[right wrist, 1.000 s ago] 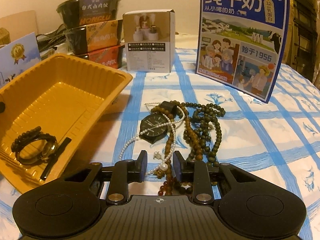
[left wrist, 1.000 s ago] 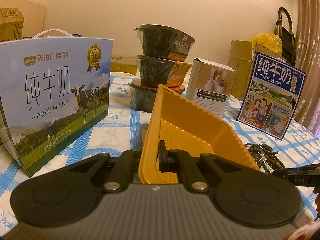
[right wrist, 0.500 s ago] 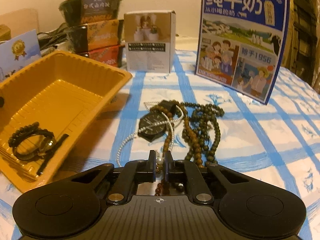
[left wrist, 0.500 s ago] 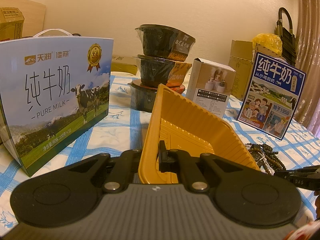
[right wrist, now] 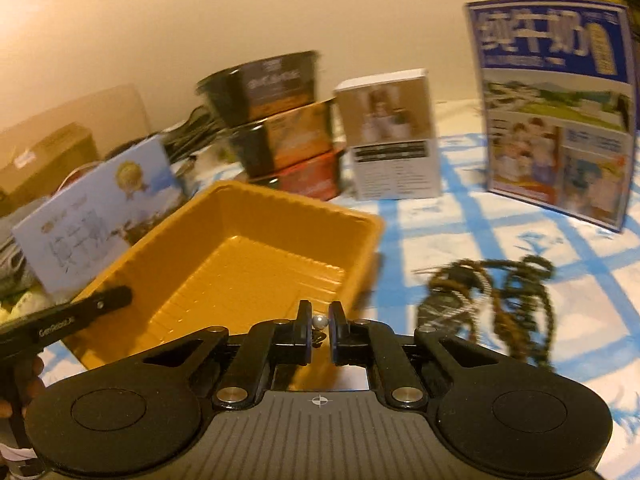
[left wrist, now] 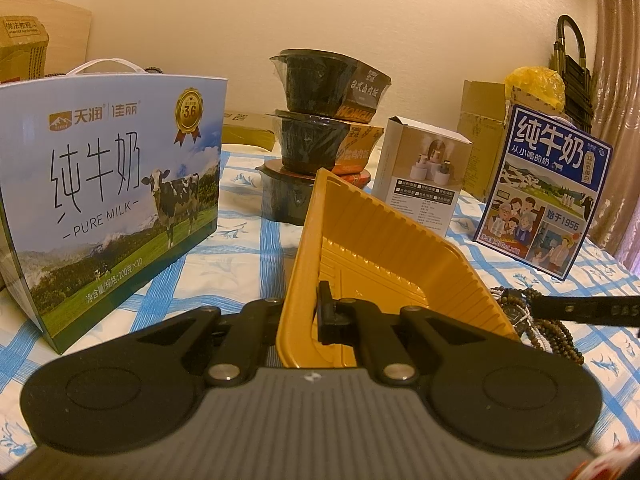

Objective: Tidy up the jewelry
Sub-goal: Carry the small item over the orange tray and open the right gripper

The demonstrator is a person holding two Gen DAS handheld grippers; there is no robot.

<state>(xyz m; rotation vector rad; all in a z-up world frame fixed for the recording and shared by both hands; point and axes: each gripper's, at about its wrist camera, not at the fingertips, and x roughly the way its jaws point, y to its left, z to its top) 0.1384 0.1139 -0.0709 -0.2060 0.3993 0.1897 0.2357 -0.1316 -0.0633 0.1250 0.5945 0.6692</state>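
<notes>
Left claw [left wrist: 310, 312]: clamped on yellow tray [left wrist: 384, 256] rim | right claw [right wrist: 319, 330]: pinching pearl necklace [right wrist: 320, 322] over tray | bead pile [right wrist: 504, 300]: on desk [right wrist: 520, 240], beside tray

Black left gripper [left wrist: 304, 312], silver screws, ribbed grey housing

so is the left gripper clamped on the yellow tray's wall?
Yes: in the left wrist view the left gripper is shut on the near wall of the yellow tray, one finger inside it and one outside.
</notes>
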